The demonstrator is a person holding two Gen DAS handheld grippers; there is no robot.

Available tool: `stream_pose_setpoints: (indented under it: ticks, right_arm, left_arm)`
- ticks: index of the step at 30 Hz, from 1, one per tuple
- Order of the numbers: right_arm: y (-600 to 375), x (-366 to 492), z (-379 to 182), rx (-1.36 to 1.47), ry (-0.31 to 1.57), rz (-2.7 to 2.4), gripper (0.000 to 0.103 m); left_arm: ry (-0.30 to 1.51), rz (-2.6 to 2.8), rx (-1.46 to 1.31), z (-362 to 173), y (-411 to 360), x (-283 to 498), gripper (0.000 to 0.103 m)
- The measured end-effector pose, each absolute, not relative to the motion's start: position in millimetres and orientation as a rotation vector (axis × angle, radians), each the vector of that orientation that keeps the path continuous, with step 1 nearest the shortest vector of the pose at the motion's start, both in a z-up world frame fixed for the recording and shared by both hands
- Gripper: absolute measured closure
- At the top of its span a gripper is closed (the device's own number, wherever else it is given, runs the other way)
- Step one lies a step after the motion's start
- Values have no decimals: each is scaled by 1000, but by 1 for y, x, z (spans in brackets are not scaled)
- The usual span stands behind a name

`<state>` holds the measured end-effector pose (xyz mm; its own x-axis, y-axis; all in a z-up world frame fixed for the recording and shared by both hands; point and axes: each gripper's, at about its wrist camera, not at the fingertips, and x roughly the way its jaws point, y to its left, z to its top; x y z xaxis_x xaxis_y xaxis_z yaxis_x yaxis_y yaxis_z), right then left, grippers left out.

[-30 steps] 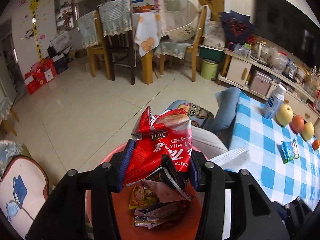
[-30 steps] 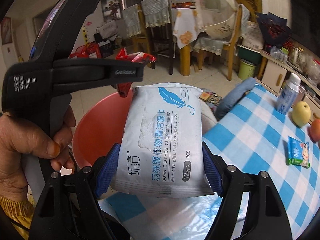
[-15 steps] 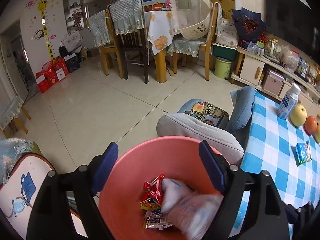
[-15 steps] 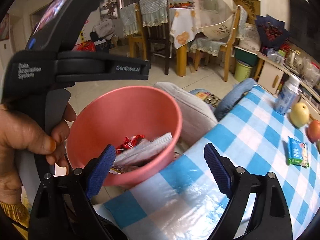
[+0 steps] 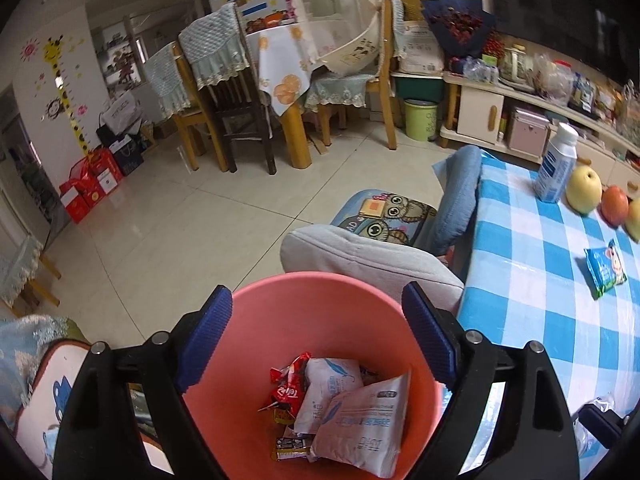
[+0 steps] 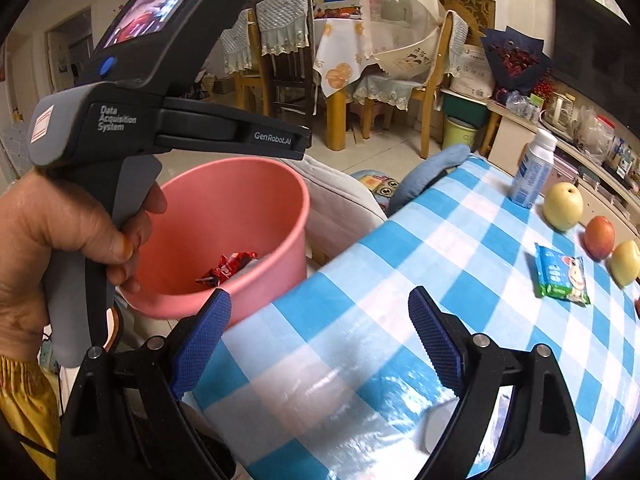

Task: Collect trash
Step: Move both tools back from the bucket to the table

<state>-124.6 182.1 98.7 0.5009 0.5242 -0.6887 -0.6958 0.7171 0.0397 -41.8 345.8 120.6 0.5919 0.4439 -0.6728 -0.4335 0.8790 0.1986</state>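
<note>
Now both loads are gone: the left gripper and right gripper gape wide, empty. A white wipes packet and red crinkled wrapper lie inside the pink plastic bucket, off the checked blue tablecloth's corner. One green snack packet remains near the far edge.

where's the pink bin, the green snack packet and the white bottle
pink bin (image 6: 276, 240): right wrist view, outer side wall
green snack packet (image 6: 562, 276): right wrist view, middle of its front
white bottle (image 5: 556, 170): left wrist view, its blue label
</note>
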Motion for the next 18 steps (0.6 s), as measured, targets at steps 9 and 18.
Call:
stream_pose_setpoints:
  ticks: [9, 18]
  right_arm:
    - [151, -127, 97, -237, 739, 712, 14]
    - [117, -126, 92, -210, 747, 673, 14]
  left_arm:
    - [788, 474, 69, 117, 323, -32, 16]
    - [786, 427, 116, 112, 297, -22, 15]
